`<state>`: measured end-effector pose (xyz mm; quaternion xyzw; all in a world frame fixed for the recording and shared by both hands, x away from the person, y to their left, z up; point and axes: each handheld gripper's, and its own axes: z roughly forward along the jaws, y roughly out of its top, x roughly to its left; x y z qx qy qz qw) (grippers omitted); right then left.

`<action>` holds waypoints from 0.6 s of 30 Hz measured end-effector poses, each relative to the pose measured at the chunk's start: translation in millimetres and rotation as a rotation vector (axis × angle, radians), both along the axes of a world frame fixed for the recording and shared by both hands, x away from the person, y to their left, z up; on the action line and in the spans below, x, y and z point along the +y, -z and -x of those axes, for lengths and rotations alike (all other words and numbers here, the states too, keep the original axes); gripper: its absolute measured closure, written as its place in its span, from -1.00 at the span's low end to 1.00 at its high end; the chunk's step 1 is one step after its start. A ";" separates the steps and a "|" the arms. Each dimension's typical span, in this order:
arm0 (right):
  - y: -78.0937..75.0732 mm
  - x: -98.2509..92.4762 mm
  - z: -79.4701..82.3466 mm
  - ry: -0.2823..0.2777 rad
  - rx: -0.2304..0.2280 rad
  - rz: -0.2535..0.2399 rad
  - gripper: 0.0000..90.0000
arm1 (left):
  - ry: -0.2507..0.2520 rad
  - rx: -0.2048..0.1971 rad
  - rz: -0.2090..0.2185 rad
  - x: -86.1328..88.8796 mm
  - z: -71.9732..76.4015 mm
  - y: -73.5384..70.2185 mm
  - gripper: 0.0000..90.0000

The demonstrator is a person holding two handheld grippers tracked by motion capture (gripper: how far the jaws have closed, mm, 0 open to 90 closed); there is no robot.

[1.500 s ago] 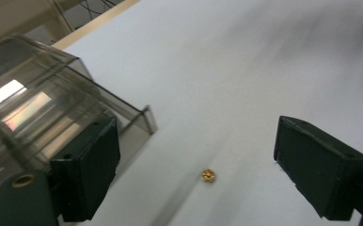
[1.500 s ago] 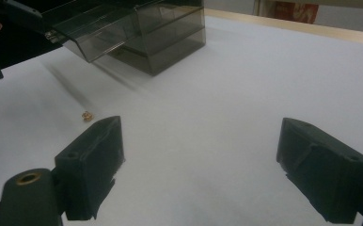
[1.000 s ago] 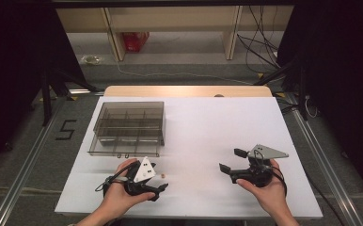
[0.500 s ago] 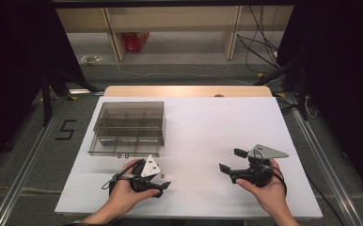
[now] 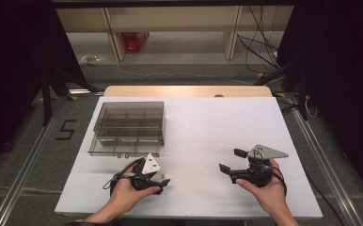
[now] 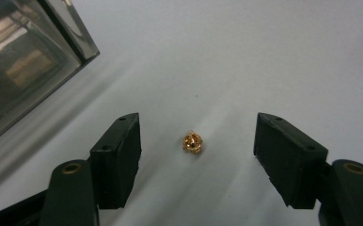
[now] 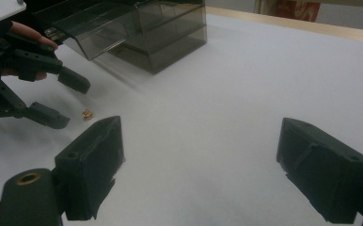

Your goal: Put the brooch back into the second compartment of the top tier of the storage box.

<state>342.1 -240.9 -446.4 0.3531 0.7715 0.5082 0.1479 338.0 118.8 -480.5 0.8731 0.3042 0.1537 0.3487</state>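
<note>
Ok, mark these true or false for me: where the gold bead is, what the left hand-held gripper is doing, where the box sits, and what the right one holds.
1. The gold bead lies on the table between the left hand-held gripper's jaws. True.
2. The left jaws already pinch the bead. False: they have just been closing, but both pads stand clear of it.
3. The smoky box sits beyond the left hand. True.
4. The right hand-held gripper holds a bead. False: its jaws are open with nothing between them.
</note>
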 end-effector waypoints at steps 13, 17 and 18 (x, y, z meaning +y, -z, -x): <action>-0.2 -0.1 0.2 -0.001 0.000 -0.001 -0.65 | 0.000 0.027 -0.004 -4.0 -1.9 4.6 -0.04; -0.3 -0.1 0.3 -0.001 0.001 -0.002 -0.65 | -0.006 0.030 0.000 -3.6 -3.3 5.6 0.01; -0.2 -0.1 0.1 -0.001 0.000 -0.002 -0.64 | -0.008 0.039 -0.001 -3.4 -3.7 6.3 0.04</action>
